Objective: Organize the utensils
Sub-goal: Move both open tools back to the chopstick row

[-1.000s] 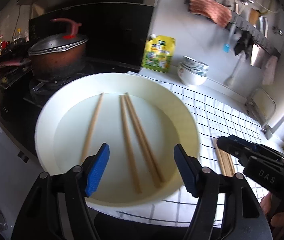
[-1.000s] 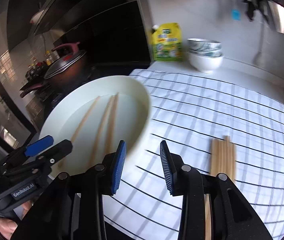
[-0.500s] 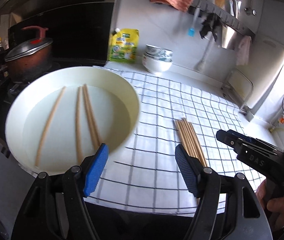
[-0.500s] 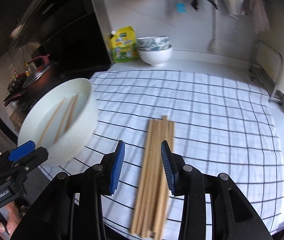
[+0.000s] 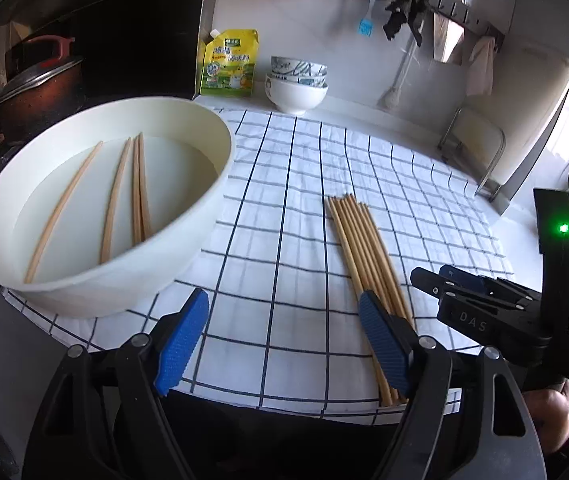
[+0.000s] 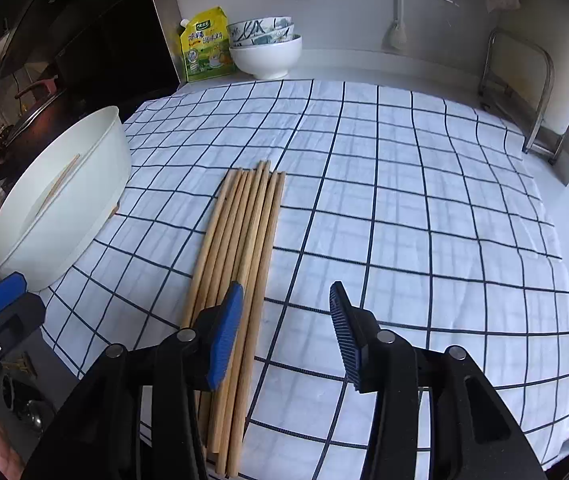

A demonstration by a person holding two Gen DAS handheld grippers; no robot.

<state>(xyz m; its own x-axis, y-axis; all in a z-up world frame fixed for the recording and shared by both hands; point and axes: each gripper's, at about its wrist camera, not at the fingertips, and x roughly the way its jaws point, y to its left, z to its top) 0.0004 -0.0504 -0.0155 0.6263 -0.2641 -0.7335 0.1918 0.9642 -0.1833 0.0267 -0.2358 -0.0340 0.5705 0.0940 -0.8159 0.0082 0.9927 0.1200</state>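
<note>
A tidy bundle of chopsticks (image 6: 240,248) lies side by side on the checked cloth (image 6: 424,208), tips pointing away toward the wall. I count about eight in it, though the near ends overlap and the number could be off by one. Four more chopsticks (image 5: 124,196) sit apart in the big white basin (image 5: 204,216) at the left edge of the cloth, one loose on the left, one in the middle, two touching on the right.

So the job looks partly done to my eye: most sticks are laid out in a row, and the four in the basin are left to move over.

The left gripper (image 5: 284,336) hangs above the near edge of the cloth between basin and bundle, jaws spread wide and holding nothing. The right gripper (image 6: 284,332) hovers just right of the bundle's near end, also parted and empty, its left finger over the outer sticks.

Farther back on the surface stand a yellow pouch (image 5: 229,64) and a stack of three bowls (image 5: 297,82), as far as I can make out. A lidded pot (image 5: 40,92) sits on the stove at the left.
</note>
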